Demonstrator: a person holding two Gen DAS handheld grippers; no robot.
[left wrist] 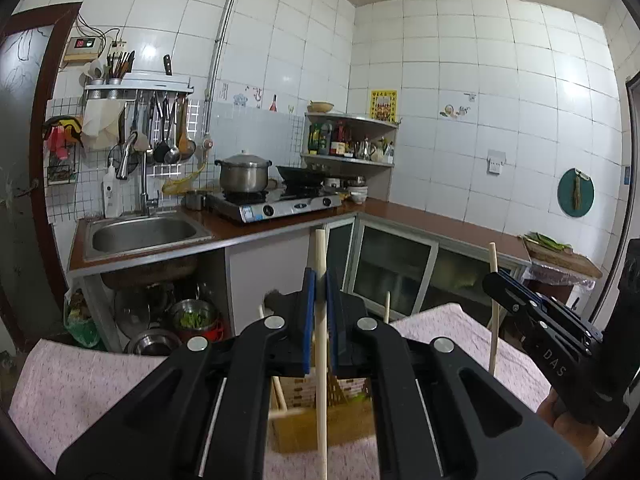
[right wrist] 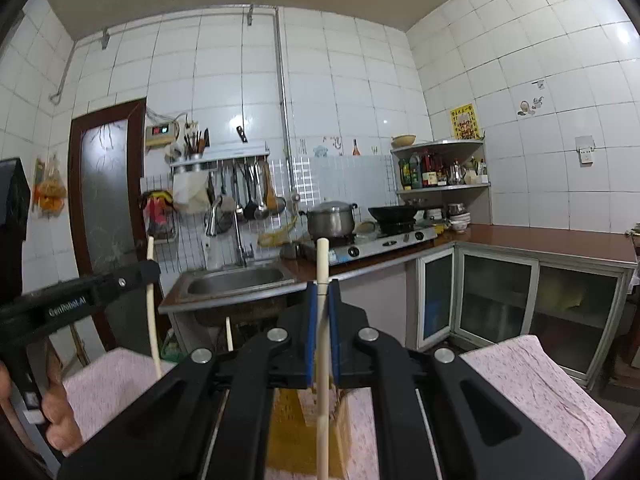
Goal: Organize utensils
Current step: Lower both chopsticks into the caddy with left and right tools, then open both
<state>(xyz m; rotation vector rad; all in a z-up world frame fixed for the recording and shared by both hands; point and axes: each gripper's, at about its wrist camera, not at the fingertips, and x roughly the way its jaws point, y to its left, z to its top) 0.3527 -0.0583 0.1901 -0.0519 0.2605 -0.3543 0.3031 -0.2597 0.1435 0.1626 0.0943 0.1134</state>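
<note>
My left gripper (left wrist: pixel 320 276) is shut on a pale wooden chopstick (left wrist: pixel 320 248) that stands upright between its blue pads. In the same view my right gripper (left wrist: pixel 491 280) comes in from the right, shut on a second chopstick (left wrist: pixel 493 256). The right wrist view shows that grip close up: right gripper (right wrist: pixel 322 286), chopstick (right wrist: pixel 322 256), and the left gripper (right wrist: pixel 150 270) with its chopstick (right wrist: pixel 152 320) at the left. Both sticks hang over a brown box (left wrist: pixel 320 428) (right wrist: pixel 288 432) on a pink cloth (left wrist: pixel 80 384) (right wrist: pixel 520 372). One more stick (left wrist: pixel 387 308) pokes up behind the box.
Beyond the cloth-covered table is a kitchen counter with a steel sink (left wrist: pixel 144 234), a gas stove (left wrist: pixel 276 204) with a pot and a wok, and glass-door cabinets (left wrist: pixel 392 268). Pots and bowls sit under the sink. A hand (right wrist: pixel 60 412) grips the left tool.
</note>
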